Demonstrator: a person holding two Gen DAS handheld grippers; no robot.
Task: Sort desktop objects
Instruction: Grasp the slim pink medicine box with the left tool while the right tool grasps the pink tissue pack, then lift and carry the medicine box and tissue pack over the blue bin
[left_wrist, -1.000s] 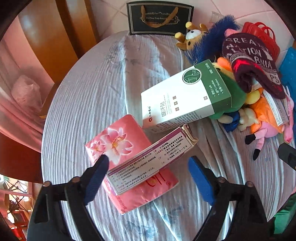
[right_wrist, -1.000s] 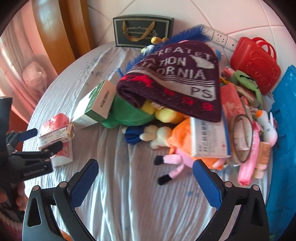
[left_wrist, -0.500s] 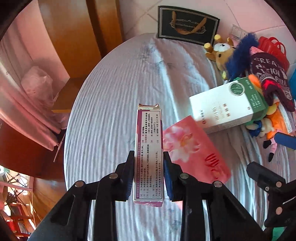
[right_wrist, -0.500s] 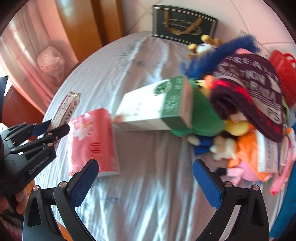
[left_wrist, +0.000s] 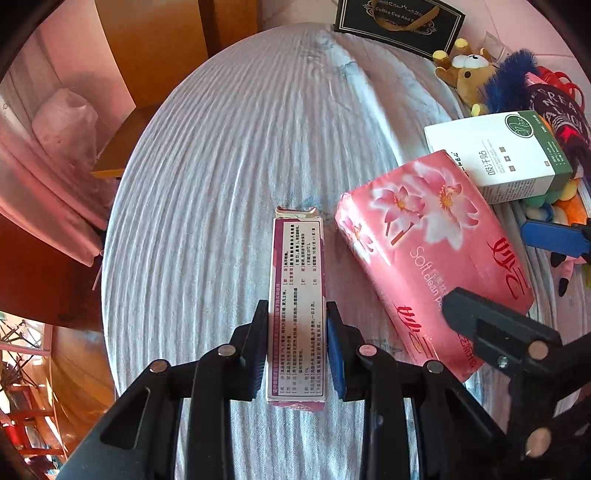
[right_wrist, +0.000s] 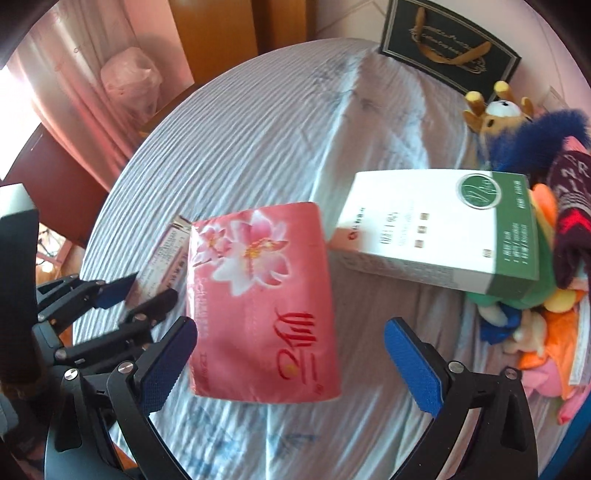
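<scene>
Left tongs (left_wrist: 297, 343) clamping purple carton (left_wrist: 298, 291), open cloth (left_wrist: 221, 177) beyond

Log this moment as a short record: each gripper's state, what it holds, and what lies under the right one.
left gripper: shut on the purple-edged carton, above the cloth
right gripper: open, holding nothing
under right gripper: pink tissue pack, lying flat between the open fingers, untouched
beyond tissue pack: white-and-green box, resting against the soft toy pile
surface: striped tablecloth
</scene>
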